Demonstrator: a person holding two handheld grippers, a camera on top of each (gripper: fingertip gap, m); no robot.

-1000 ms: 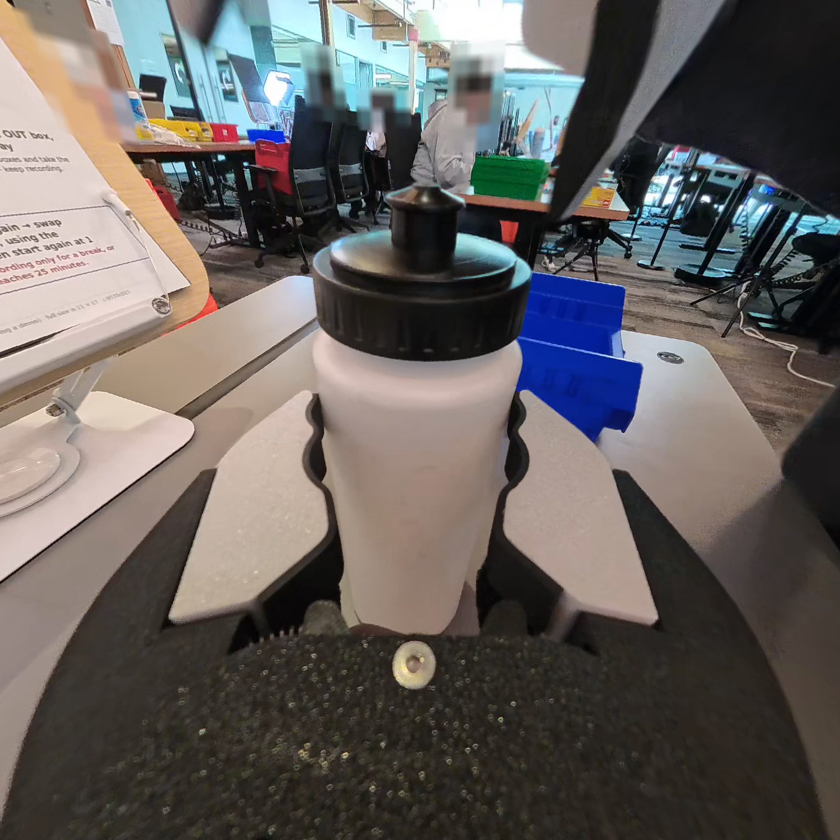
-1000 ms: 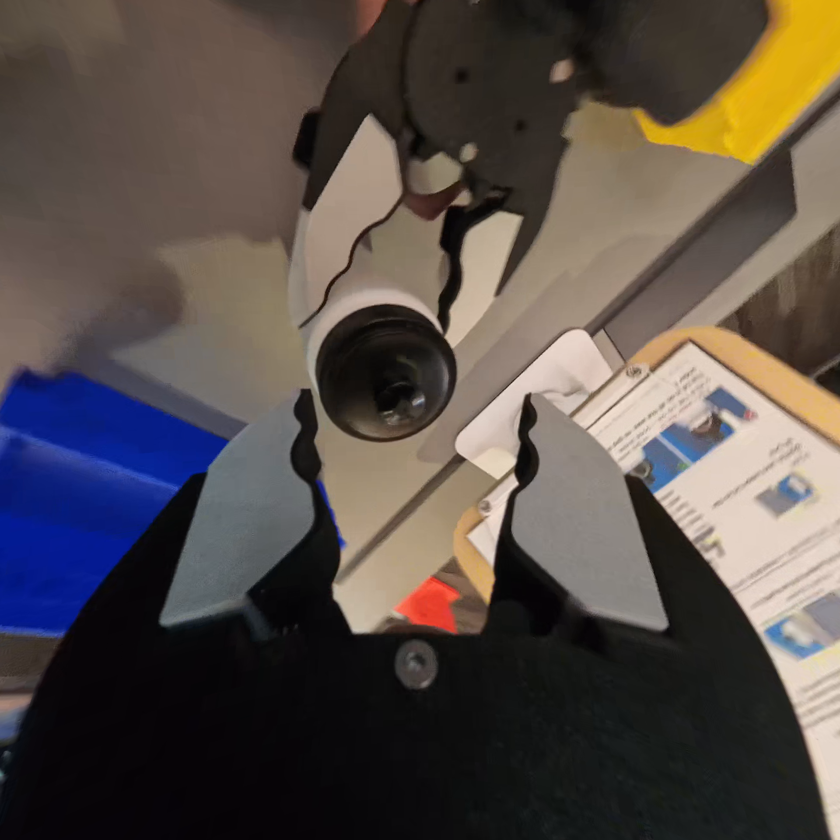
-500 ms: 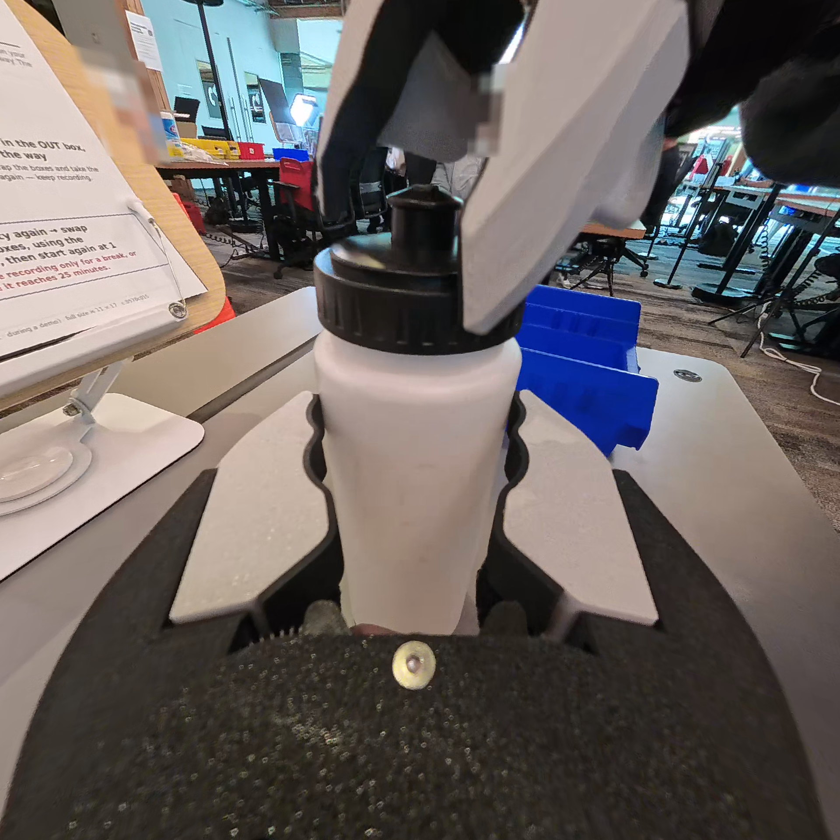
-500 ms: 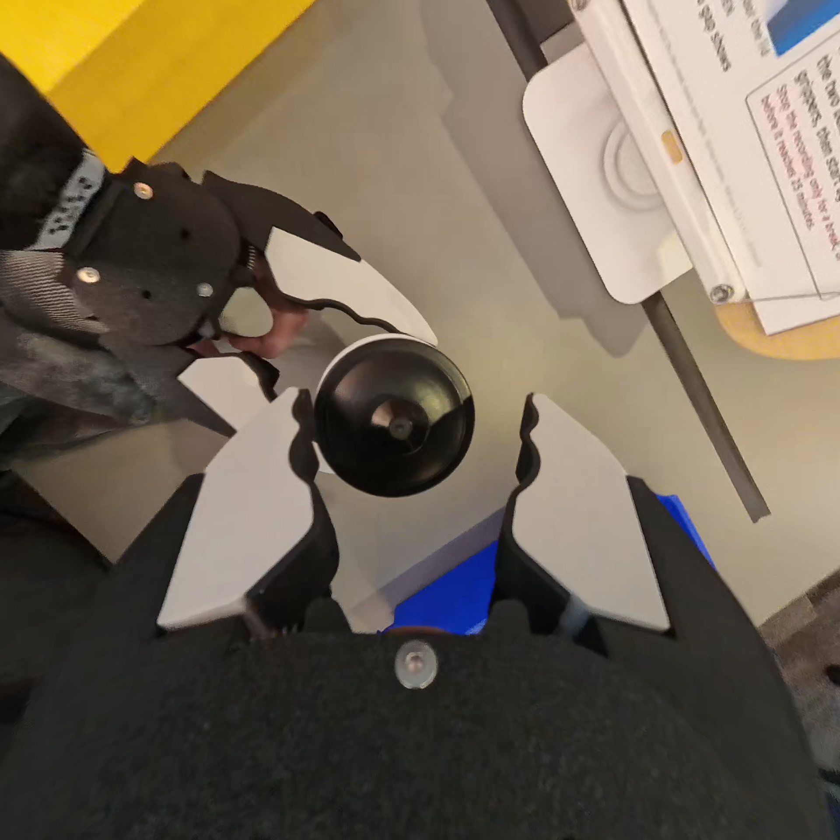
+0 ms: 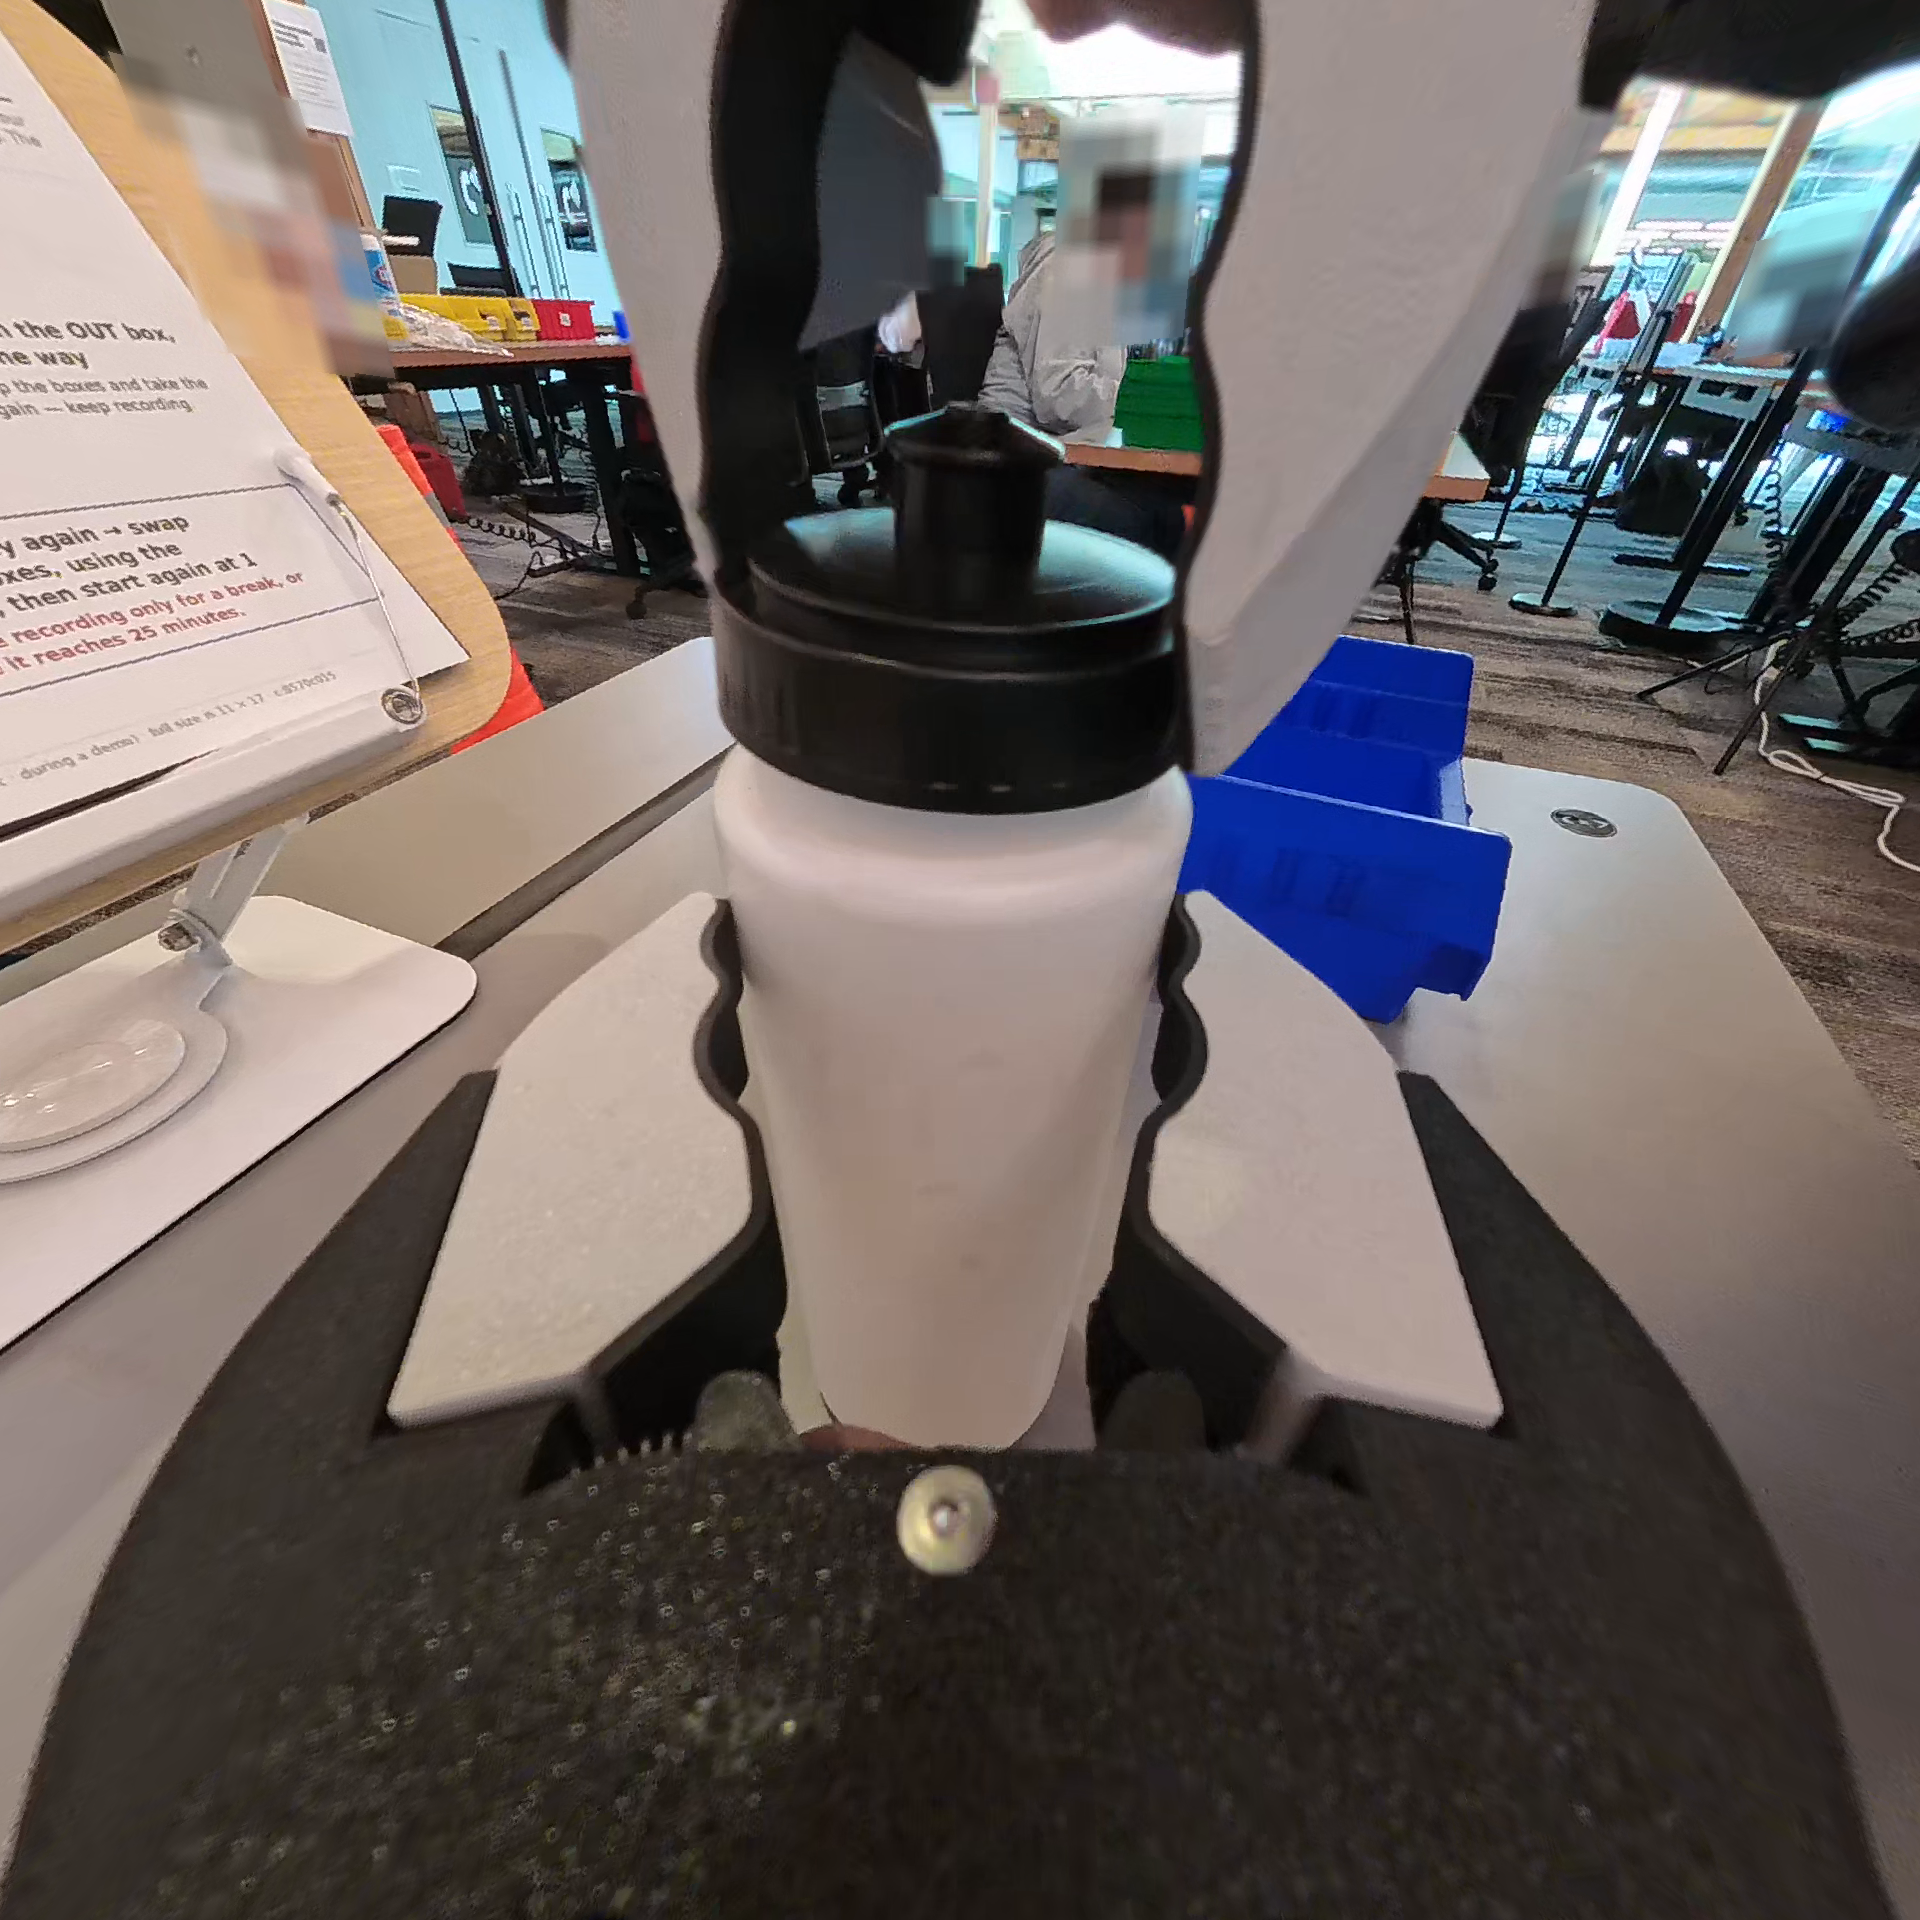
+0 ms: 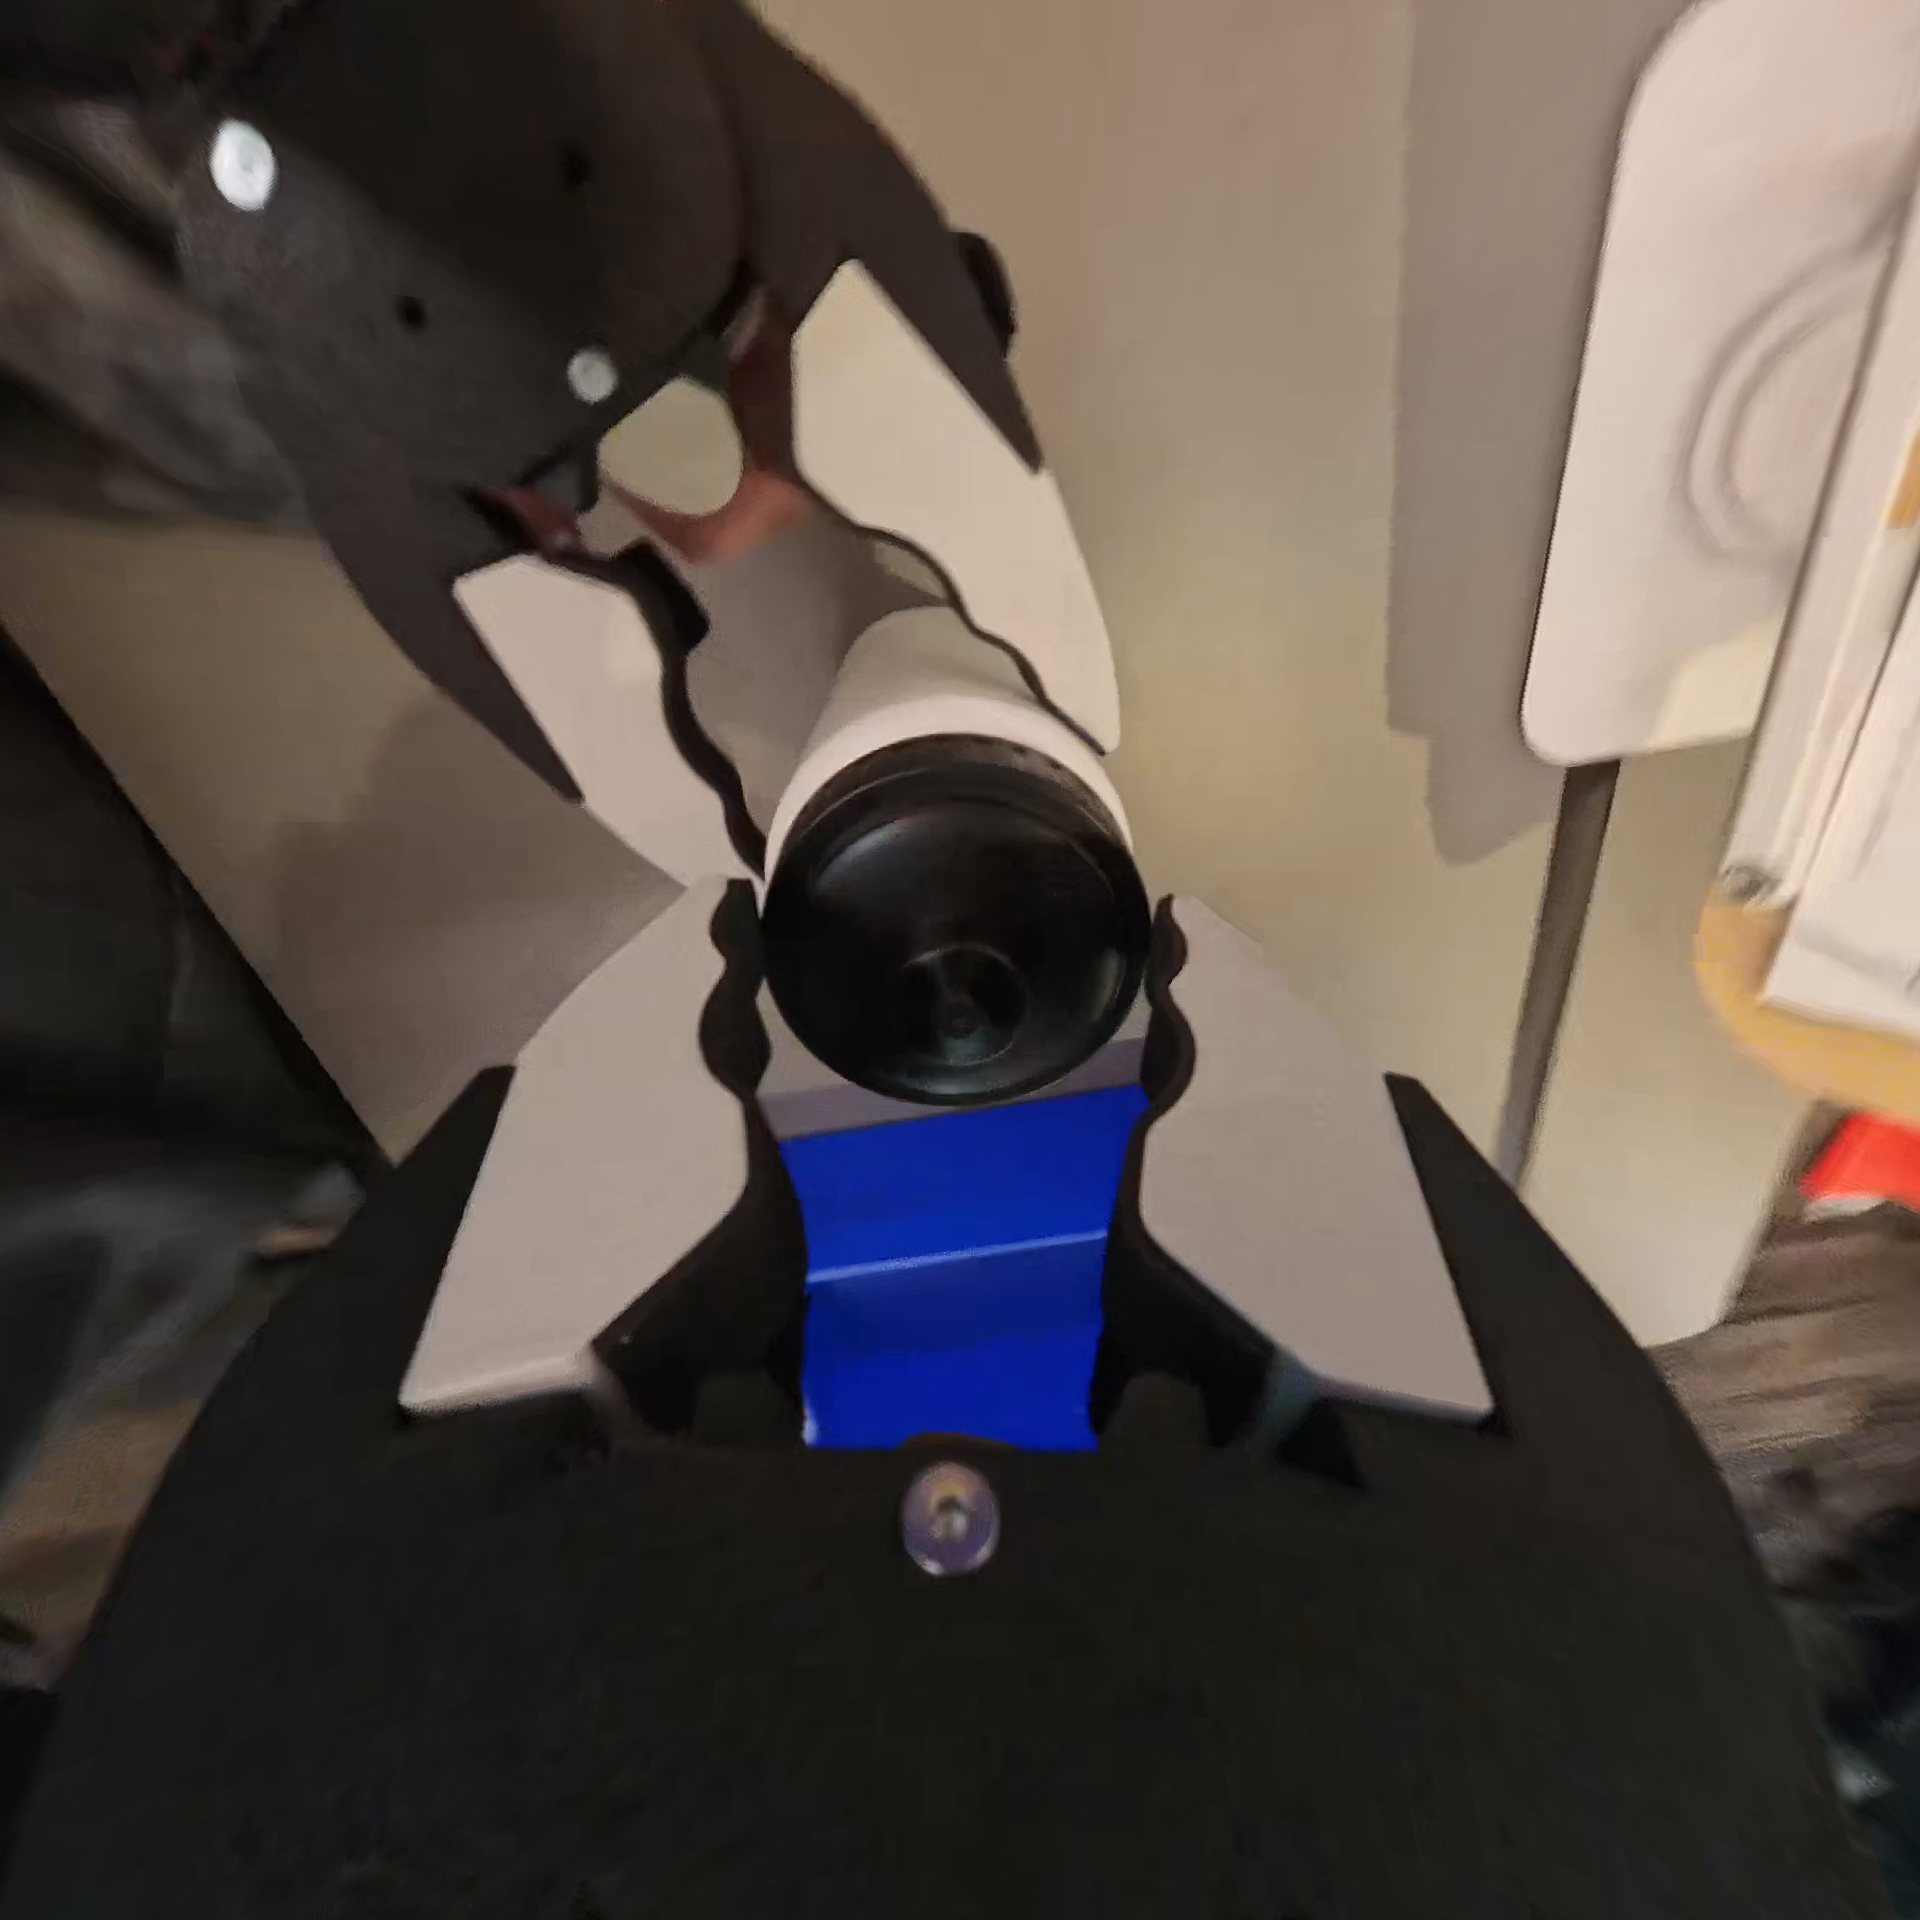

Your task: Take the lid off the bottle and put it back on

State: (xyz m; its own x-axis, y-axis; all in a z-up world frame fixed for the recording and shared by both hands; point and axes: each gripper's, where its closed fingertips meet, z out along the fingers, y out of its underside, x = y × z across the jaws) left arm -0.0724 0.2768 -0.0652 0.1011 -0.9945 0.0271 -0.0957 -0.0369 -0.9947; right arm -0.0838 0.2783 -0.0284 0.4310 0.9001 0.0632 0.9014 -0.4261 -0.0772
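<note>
A white bottle (image 5: 951, 1039) with a black screw lid (image 5: 951, 675) and a spout stands upright above the grey table. My left gripper (image 5: 951, 935) is shut on the bottle's body. My right gripper (image 5: 951, 665) reaches down from above, with a finger against each side of the lid. In the right wrist view, my right gripper (image 6: 948, 925) looks straight down on the lid (image 6: 951, 977), and its jaws press on the lid's rim. The white body (image 6: 935, 675) and my left gripper (image 6: 914, 769) show beyond it. The bottle's base is hidden.
A blue bin (image 5: 1351, 862) sits on the table (image 5: 1662, 1039) just behind the bottle to the right, and it shows under the lid in the right wrist view (image 6: 956, 1247). A tilted instruction sheet on a wooden board (image 5: 156, 623) with a white base (image 5: 260, 1039) stands at the left.
My right gripper has turned, come down over the lid and narrowed its jaws from wide open to pressing on the lid's rim. My left gripper still holds the bottle in place.
</note>
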